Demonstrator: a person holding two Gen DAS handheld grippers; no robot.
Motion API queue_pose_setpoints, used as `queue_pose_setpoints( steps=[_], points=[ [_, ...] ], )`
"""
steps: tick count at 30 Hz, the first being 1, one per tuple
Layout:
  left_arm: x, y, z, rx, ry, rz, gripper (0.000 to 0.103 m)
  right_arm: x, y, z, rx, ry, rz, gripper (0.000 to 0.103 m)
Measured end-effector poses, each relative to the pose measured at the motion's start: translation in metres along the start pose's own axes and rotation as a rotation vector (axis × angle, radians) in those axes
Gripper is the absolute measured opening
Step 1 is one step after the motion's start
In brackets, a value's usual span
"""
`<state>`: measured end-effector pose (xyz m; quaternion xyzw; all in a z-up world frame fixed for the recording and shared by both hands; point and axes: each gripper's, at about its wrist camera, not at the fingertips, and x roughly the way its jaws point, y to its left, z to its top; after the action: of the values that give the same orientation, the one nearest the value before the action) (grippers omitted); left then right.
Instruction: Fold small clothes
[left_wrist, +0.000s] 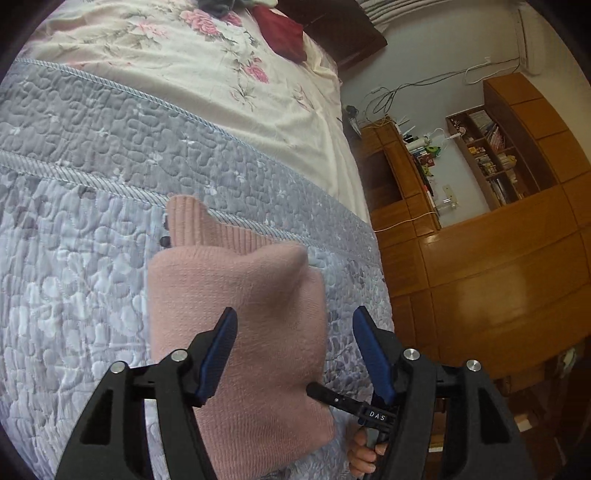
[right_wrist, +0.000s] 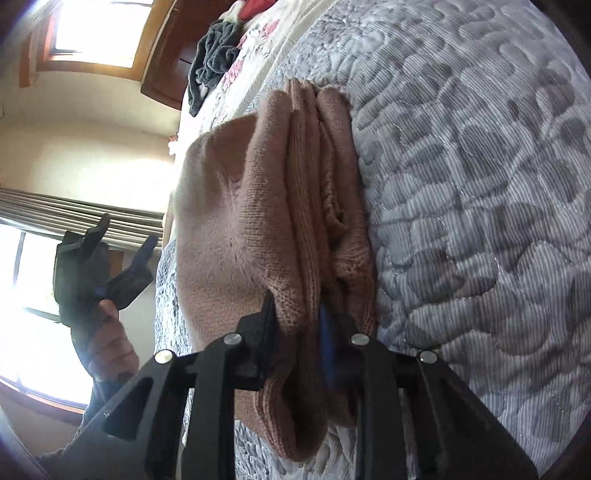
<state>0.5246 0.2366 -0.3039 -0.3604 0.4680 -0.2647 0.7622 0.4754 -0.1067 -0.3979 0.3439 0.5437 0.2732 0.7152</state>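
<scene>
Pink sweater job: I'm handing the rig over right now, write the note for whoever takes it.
Left gripper: open, empty, above the pink sweater.
Right gripper: shut on the sweater's folded edge, several knit layers between its fingers.
Sweater: folded into a compact bundle on the grey quilt, near the bed's edge.
Done: main folds look made.
Left: probably release the right gripper and tidy the bundle. A dark garment and a red one lie farther up the bed, possibly next.
</scene>
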Motion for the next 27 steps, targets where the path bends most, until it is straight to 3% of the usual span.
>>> queue_pose_setpoints(
  steps=[1, 3, 5, 8, 10, 11, 14, 17, 19, 21, 23, 25, 27],
  points=[
    [0.008, 0.007, 0.005, -0.002, 0.017, -0.005, 0.064, -0.004, 0.007, 0.008, -0.007, -0.017, -0.001, 0.028],
    [0.025, 0.023, 0.008, -0.042, 0.050, -0.014, 0.063, -0.018, 0.023, 0.031, -0.032, -0.094, -0.012, 0.055],
    [0.034, 0.033, 0.006, -0.055, 0.063, -0.034, 0.061, -0.016, 0.035, 0.058, -0.046, -0.116, -0.047, 0.056],
    [0.036, 0.041, 0.005, -0.085, 0.050, -0.090, 0.060, 0.009, 0.039, 0.090, -0.045, -0.049, -0.099, 0.056],
    [0.035, 0.043, 0.006, -0.096, 0.050, -0.119, 0.060, 0.032, 0.044, 0.097, -0.077, 0.008, -0.127, 0.045],
    [0.035, 0.044, 0.007, -0.093, 0.052, -0.129, 0.059, 0.039, 0.048, 0.098, -0.112, 0.026, -0.155, 0.018],
    [0.039, 0.047, 0.006, -0.107, 0.058, -0.152, 0.057, 0.027, 0.034, 0.091, -0.149, -0.048, -0.261, 0.007],
    [0.032, 0.034, 0.005, -0.080, 0.043, -0.203, 0.056, 0.017, 0.004, 0.090, -0.053, -0.078, -0.230, 0.005],
    [0.029, 0.027, 0.007, -0.047, 0.031, -0.214, 0.056, 0.016, 0.008, 0.087, -0.086, -0.074, -0.216, 0.005],
    [0.035, 0.037, 0.012, -0.061, 0.039, -0.154, 0.056, 0.013, 0.011, 0.082, -0.117, -0.057, -0.239, 0.006],
    [0.050, 0.057, 0.014, -0.124, 0.071, -0.154, 0.053, 0.013, 0.020, 0.087, -0.115, -0.061, -0.237, 0.008],
    [0.056, 0.060, 0.014, -0.103, 0.076, -0.125, 0.049, 0.001, 0.045, 0.090, -0.166, -0.125, -0.232, 0.011],
    [0.059, 0.062, 0.013, -0.094, 0.081, -0.119, 0.043, 0.008, 0.064, 0.093, -0.222, -0.114, -0.206, 0.011]
  ],
)
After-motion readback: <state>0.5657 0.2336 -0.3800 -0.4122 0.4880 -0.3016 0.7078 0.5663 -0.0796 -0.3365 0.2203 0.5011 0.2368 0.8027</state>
